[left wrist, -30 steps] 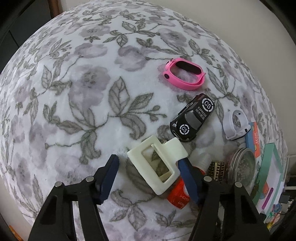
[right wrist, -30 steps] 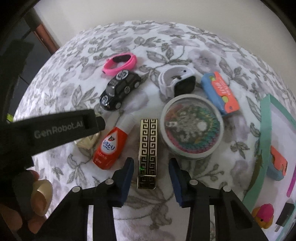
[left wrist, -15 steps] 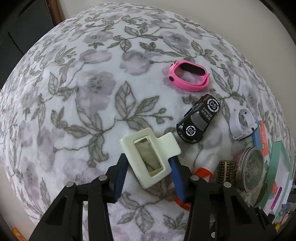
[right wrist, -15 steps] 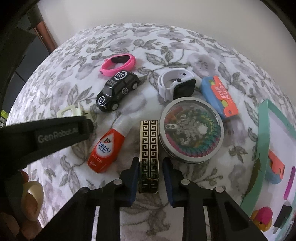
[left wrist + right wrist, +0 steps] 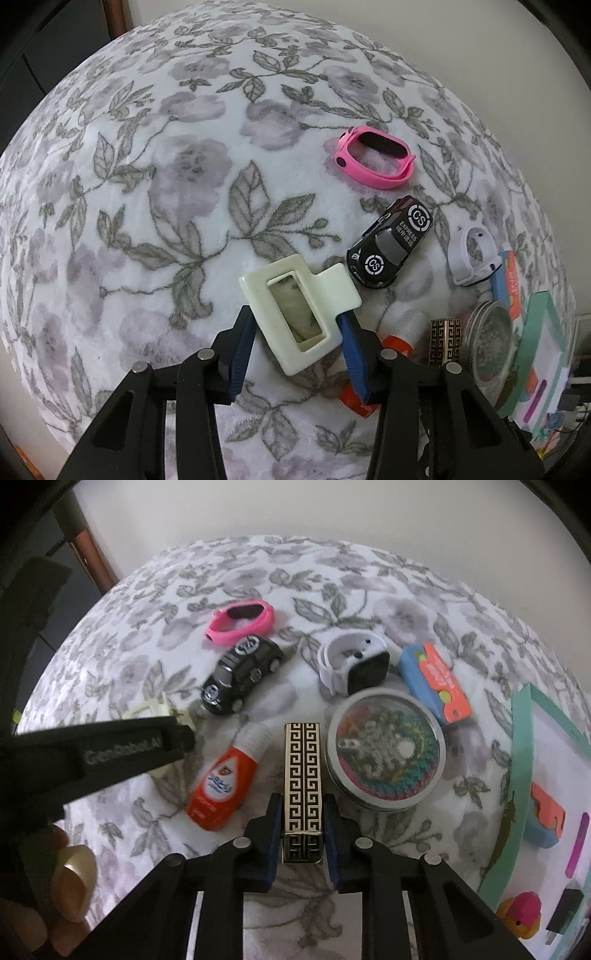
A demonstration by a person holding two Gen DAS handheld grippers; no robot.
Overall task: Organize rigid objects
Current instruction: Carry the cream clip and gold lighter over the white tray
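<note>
Closest to me, my right gripper (image 5: 302, 825) has its blue pads pressed against both long sides of the black and gold patterned box (image 5: 302, 775), pinching its near end while the box lies on the floral blanket (image 5: 369, 590) pointing away from me. My left gripper (image 5: 297, 349) is clamped on the cream hair claw (image 5: 299, 308), one pad on each side of its frame, and the claw lies tilted with its open window facing up. In the right view that gripper's black arm crosses the left edge, with the claw peeking out behind it and my hand (image 5: 26, 919) below. Just left of the box lies the orange bottle (image 5: 221, 779) on its side, its white cap pointing away. Just right of the box sits the round tin (image 5: 384, 751) with a clear lid over coloured beads. Beyond the bottle stands the black toy car (image 5: 242, 674), and behind the tin the white watch (image 5: 352, 662) touches its far rim. Beside the watch lies a blue and orange cutter (image 5: 434, 681). Farthest back is the pink band (image 5: 240, 622), near the car's tail. At the right edge a teal-framed tray (image 5: 521, 738) holds small toys.
</note>
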